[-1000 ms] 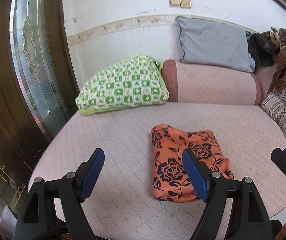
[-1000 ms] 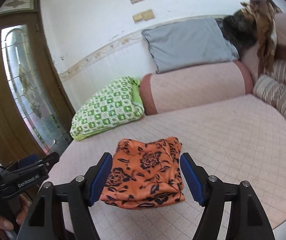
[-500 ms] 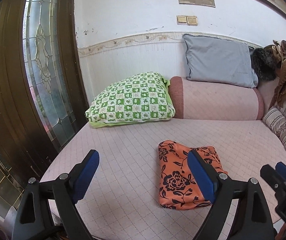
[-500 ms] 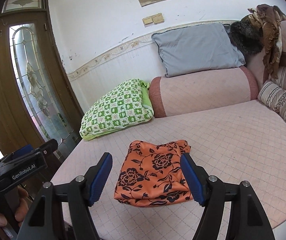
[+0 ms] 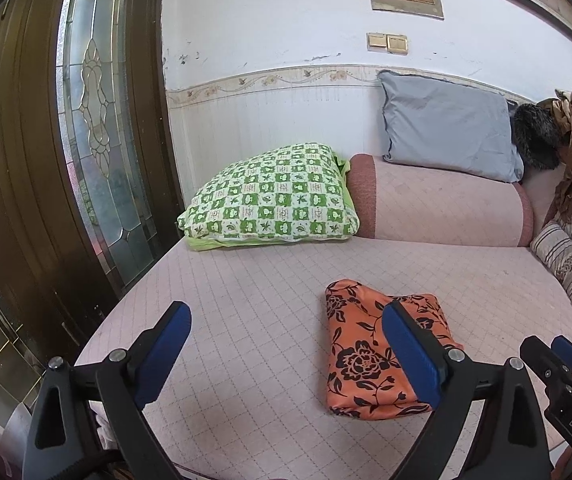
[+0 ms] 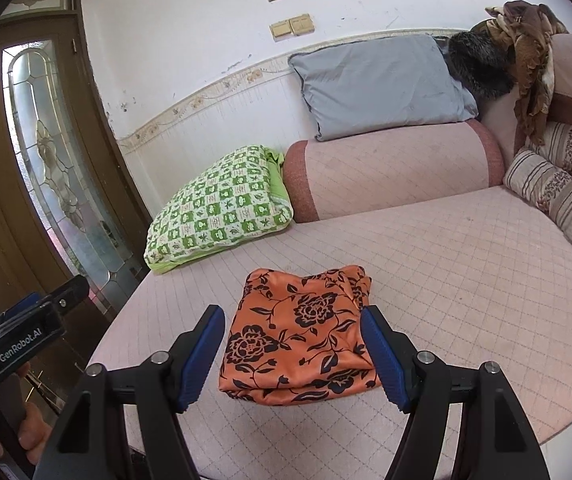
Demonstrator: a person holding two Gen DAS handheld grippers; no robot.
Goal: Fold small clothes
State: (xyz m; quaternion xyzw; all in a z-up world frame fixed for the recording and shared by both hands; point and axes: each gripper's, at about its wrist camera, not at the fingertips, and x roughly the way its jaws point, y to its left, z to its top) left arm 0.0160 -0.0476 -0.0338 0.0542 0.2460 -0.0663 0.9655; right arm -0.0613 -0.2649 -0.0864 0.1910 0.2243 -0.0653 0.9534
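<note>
Evidently the left gripper (image 5: 286, 354) was drawn back with jaws opening and empty, the right gripper (image 6: 291, 354) was held spread and empty, and the orange floral garment (image 6: 299, 330) was left folded lower-centre on the pink sofa seat (image 6: 465, 248), so the fold looked done.

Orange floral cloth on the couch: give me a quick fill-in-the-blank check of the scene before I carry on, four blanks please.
1. The orange floral cloth lies ____ in a compact bundle on the pink quilted seat.
2. The right gripper holds ____ between its blue pads.
3. The left gripper has its jaws opening, with only bare ____ between them.
4. The pillow beside the door has a white and ____ checked cover.

Missing words: folded; nothing; seat; green
</note>
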